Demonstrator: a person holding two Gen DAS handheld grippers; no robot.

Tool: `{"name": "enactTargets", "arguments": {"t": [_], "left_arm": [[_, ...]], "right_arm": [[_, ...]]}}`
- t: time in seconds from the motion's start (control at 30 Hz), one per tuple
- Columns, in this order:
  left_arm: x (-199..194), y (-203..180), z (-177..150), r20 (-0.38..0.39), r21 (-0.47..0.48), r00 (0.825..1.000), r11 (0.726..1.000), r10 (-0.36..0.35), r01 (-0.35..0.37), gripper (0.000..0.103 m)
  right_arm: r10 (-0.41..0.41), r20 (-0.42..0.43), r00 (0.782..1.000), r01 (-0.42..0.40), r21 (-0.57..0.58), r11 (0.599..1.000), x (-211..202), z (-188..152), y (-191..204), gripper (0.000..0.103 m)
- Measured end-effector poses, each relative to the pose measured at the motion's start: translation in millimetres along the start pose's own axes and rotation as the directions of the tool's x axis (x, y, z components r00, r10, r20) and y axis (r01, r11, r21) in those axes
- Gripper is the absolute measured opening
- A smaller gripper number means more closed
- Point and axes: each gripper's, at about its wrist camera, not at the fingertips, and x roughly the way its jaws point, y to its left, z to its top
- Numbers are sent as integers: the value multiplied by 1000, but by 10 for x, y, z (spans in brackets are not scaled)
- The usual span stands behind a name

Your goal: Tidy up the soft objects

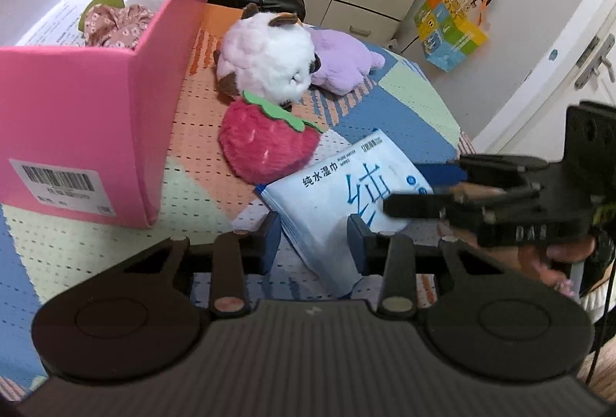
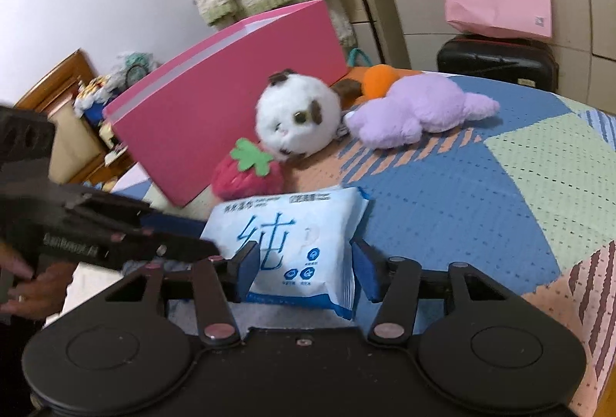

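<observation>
My left gripper [image 1: 313, 243] pinches a corner of the soft white-and-blue wet-wipes packet [image 1: 346, 193], and my right gripper [image 2: 304, 265] clamps its other end, above the patchwork blanket [image 2: 500, 193]. Only the left view sees inside the pink cardboard box [image 1: 77, 101]: floral fabric [image 1: 115, 24]. Only the right shows an orange plush [image 2: 379, 80]

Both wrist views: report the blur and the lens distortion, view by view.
Left wrist view: the wet wipes pack and strawberry plush are sharp; the right gripper entering from the right is slightly smeared; the cabinet doors bow at the edges. Right wrist view: softer overall, the left gripper is blurred, and the pink box edges curve.
</observation>
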Motion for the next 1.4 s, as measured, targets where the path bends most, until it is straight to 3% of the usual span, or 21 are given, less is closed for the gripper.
{"name": "enactTargets", "arguments": {"t": [0.1,0.23,0.47,0.6,0.67,0.87,1.1,1.3,1.4], "left_arm": [[12,-24,-3,9,12,1000,1000,9,-9,37],[20,0,-10,28,-21,1000,1000,10,-10,36],[34,-92,-8,9,-3,1000,1000,12,-12,35],[48,-234,19,-23,7,999,999,41,-41,36],[44,-293,29,-26,34,998,998,56,-55,36],[17,-361,54,-48,81,998,996,37,-33,44],[-91,-499,67,-110,158,993,987,37,-20,47],[-216,-529,52,-138,188,990,982,16,10,47],[-311,-505,58,-156,185,988,982,-13,42,47]], "right_arm": [[-4,3,1000,4,-52,999,-41,-65,88,66],[6,-15,1000,-7,-106,994,-70,-123,173,77],[-127,-18,992,119,-252,961,-30,-246,435,81],[-270,26,963,270,-156,950,67,-312,691,84],[-299,56,952,304,-131,943,61,-371,764,84],[-304,100,947,310,-50,949,-9,-469,802,83],[-293,51,955,294,-9,956,-105,-453,915,83],[-333,-3,943,333,-6,943,-173,-406,1091,83],[-377,-18,926,375,-64,925,-192,-364,1245,83]]}}
